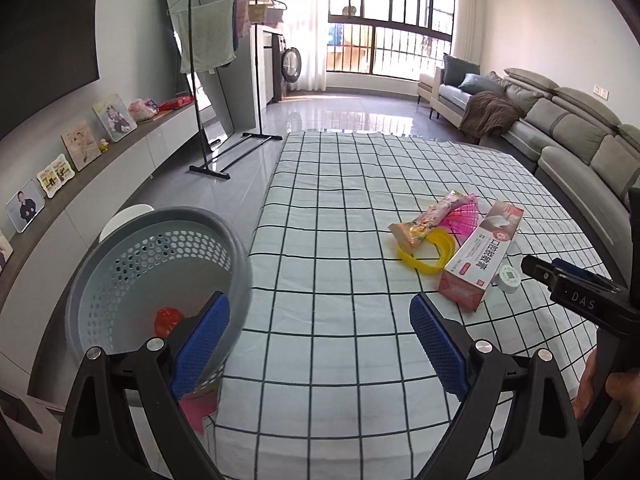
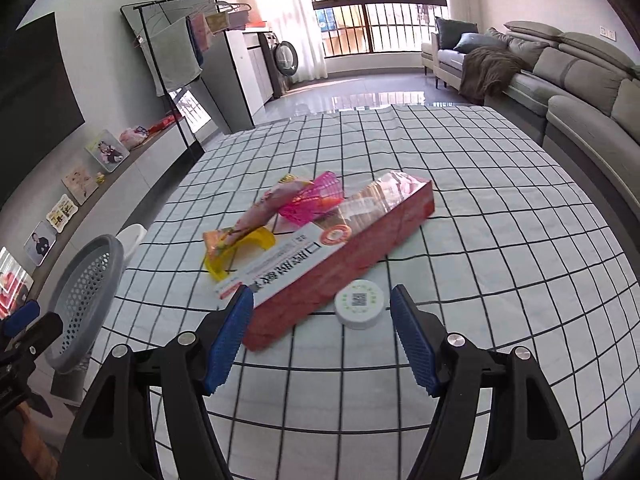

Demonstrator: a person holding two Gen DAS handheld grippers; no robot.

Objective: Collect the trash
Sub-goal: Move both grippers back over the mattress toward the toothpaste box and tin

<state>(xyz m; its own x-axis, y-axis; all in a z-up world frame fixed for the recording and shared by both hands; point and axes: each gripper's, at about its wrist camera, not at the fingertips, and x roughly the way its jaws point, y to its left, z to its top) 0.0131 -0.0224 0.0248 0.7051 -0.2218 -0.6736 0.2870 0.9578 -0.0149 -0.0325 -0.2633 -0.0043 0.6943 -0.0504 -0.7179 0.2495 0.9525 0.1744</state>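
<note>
A pile of trash lies on the checked tablecloth [image 1: 340, 208]: a long red-and-white toothpaste box [image 1: 480, 256] [image 2: 332, 252], a small white round lid [image 2: 359, 304] [image 1: 508, 278], a yellow plastic ring [image 1: 430, 254] [image 2: 236, 250], a pink wrapper [image 1: 428, 220] [image 2: 260, 208] and a pink mesh piece [image 2: 316, 200]. My right gripper [image 2: 322, 328] is open just short of the box end and the lid. My left gripper [image 1: 320, 344] is open and empty, its left finger [image 1: 200, 344] against the grey basket [image 1: 160, 280], which holds a red scrap [image 1: 168, 318].
The grey perforated basket [image 2: 86, 292] stands off the table's left edge beside a white stool [image 2: 130, 236]. A low cabinet with photo frames [image 1: 80, 144] runs along the left wall. A clothes rack [image 1: 216, 80] stands on the floor beyond, and a grey sofa [image 1: 560, 128] is on the right.
</note>
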